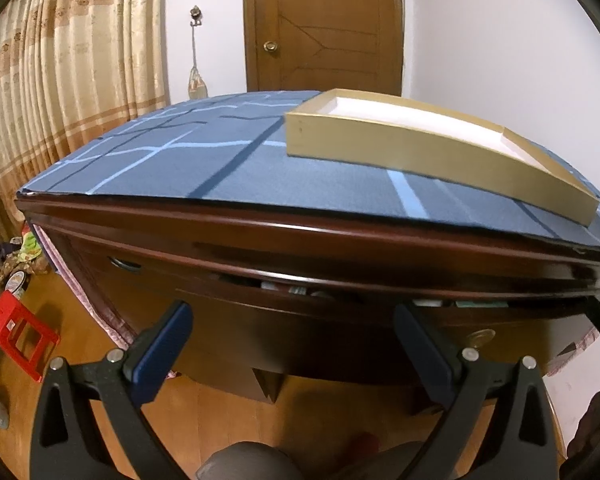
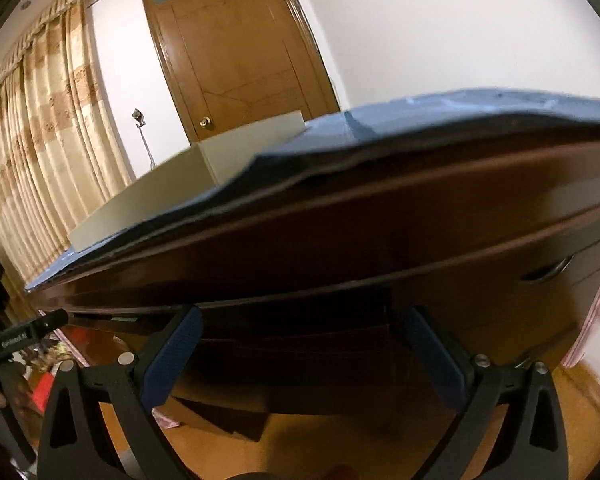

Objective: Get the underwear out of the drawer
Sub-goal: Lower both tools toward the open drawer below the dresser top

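Left hand-held gripper [image 1: 292, 340]: jaws spread wide, blue pads [image 1: 162, 354] empty, aimed at the front of a dark wooden dresser [image 1: 260, 236]. Straight ahead of it and just above the fingertips, a drawer [image 1: 320, 320] pulled out a crack, with a narrow gap showing bits of pale and teal fabric [image 1: 296, 289] inside; too little visible to say which piece is underwear. Above that, a dresser top covered by a blue cloth [image 1: 204, 164] with light and dark lines, carrying a shallow tan tray [image 1: 400, 148] with a white floor, up and to the right of the gripper. Beyond, a brown door [image 1: 324, 28] and beige curtains [image 1: 68, 64] to the left. Low on the left, a red plastic stool [image 1: 20, 336] on the wooden floor [image 1: 228, 412]. Right hand-held gripper [image 2: 300, 354]: likewise wide open, holding nothing, pointed at the same dresser from lower down, with the drawer front [image 2: 292, 344] dark between the fingers. To its left, the tip of the other gripper close to the drawer's edge. To its upper right, a metal handle [image 2: 550, 270] on the dresser front.
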Demonstrator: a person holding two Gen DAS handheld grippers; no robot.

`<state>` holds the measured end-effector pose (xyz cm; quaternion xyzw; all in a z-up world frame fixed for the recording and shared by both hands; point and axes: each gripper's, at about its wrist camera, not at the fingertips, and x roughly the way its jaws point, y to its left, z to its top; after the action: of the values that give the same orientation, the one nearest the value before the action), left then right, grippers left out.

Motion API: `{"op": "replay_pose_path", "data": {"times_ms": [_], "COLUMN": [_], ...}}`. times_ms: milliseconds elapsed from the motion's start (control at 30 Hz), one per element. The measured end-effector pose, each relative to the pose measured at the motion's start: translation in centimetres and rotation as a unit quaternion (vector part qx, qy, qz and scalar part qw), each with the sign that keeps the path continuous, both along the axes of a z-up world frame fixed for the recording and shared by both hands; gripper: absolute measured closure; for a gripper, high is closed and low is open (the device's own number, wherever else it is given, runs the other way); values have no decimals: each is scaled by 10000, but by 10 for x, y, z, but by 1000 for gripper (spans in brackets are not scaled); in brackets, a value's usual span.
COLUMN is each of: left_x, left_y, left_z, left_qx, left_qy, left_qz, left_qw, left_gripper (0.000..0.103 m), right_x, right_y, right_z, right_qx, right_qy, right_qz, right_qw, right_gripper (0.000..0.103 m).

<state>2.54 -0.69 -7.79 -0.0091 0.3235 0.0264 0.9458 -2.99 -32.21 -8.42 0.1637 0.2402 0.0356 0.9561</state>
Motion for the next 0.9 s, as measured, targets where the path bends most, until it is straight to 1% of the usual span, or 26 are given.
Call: {"op": "replay_pose_path", "data": {"times_ms": [133, 233, 333, 433, 700, 767, 900], "left_x": [3, 7, 7, 9, 20, 21, 18], "left_y": [-9, -19, -30, -42, -41, -40, -39], "left_z": [-3, -5, -5, -6, -16, -16, -16], "left_qx": [-95, -169, -319, -255, -229, -112, -84], "left_qy": [10, 18, 27, -20, 142, 123, 157], "left_qz": [-120, -230, -393, -501, -510, -501, -580], "left_qw": [9999, 9996, 9987, 9984, 9983, 9986, 9982], "left_gripper": [2, 4, 4, 4, 4, 4, 4], "right_x": [6, 13, 15, 14, 20, 19, 16], "right_y": [6, 11, 14, 20, 25, 24, 25], "right_z": [-2, 0, -1, -1, 5, 4, 7], "right_qx": [-77, -147, -154, -385, -364, -360, -343], "right_qy": [63, 122, 194, 276, 605, 652, 720], "right_qz": [124, 118, 73, 40, 41, 47, 46], "right_qw": [9999, 9997, 9997, 9989, 9975, 9972, 9968], "right_gripper": [1, 1, 1, 1, 2, 2, 2]}}
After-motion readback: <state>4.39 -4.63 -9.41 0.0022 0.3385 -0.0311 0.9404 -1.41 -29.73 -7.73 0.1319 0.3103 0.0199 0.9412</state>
